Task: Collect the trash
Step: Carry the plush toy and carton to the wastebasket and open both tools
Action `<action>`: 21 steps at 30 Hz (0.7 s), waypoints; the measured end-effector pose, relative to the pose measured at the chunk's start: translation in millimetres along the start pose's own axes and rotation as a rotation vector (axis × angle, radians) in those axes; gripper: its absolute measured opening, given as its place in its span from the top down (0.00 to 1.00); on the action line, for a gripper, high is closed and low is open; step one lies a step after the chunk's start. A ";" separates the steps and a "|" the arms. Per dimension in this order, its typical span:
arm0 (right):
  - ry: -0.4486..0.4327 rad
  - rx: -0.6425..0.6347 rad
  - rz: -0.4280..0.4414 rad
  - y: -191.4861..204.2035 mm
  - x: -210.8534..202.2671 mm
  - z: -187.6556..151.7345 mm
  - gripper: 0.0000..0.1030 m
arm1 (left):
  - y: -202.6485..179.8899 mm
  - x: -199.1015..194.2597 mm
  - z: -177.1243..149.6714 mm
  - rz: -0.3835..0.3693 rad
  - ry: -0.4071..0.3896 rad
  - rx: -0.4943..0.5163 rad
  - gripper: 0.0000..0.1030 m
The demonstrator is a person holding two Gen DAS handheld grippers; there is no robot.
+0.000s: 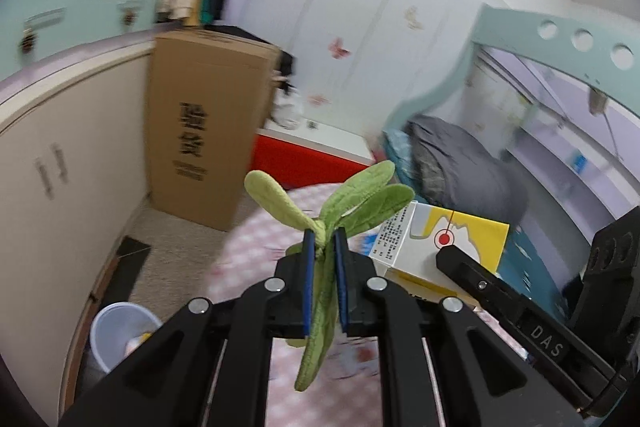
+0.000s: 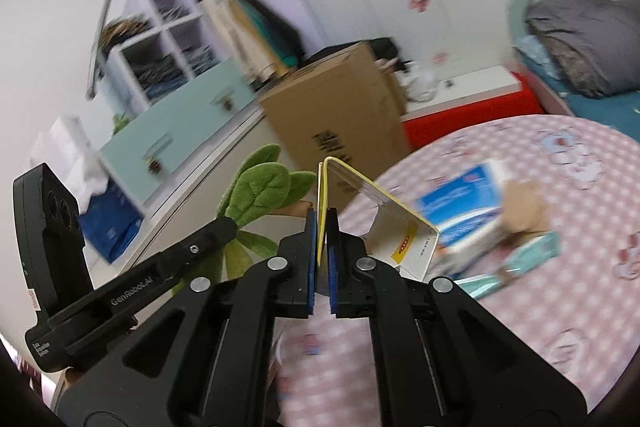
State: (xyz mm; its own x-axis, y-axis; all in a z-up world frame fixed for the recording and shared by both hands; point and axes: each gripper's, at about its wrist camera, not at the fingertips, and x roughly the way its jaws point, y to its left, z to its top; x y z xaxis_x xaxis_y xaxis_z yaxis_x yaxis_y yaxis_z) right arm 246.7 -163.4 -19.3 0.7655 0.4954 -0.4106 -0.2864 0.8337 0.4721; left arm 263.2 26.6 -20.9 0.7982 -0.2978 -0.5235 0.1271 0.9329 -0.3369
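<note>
Room: bedroom, blurred; tall cardboard box [image 1: 208, 131] by a cream cabinet, bed [image 1: 460, 163] w/ grey bedding at right.
Worktop: round worktop [image 2: 560, 287] in pink check cloth; blue-white cartons [image 2: 468, 207] and teal bits left on it, more trash to fetch.
Bin: white bin [image 1: 120, 331] on floor, low left, well apart from both loads.
Right hand-held gripper [image 2: 321, 227]: pinching flap of yellow-white box [image 2: 392, 223], clear of worktop.
Left hand-held gripper [image 1: 324, 247]: clamped on green plush leaves [image 1: 340, 207], tail dangling.
Step tip: I'd carry both over bin mouth, keep grips tight, let go only once above it; thin flap could slip.
</note>
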 end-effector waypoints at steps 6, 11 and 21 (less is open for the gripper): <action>0.099 -0.069 0.076 61.6 58.6 -19.4 0.95 | 79.7 -29.3 -2.3 0.149 -0.032 -0.076 0.91; 0.197 -0.117 0.125 103.7 114.7 -48.9 0.95 | 152.7 -35.3 -9.1 0.274 -0.016 -0.146 0.91; 0.386 -0.179 0.144 150.0 240.5 -122.9 0.95 | 283.3 -7.5 -44.0 0.500 0.082 -0.277 0.91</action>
State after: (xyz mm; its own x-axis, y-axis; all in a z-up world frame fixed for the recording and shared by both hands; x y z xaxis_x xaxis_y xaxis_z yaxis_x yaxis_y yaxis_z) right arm 317.0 110.7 -143.1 0.4496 0.6358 -0.6274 -0.4952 0.7620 0.4173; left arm 267.4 284.2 -146.9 0.6716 0.1409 -0.7274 -0.4221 0.8796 -0.2193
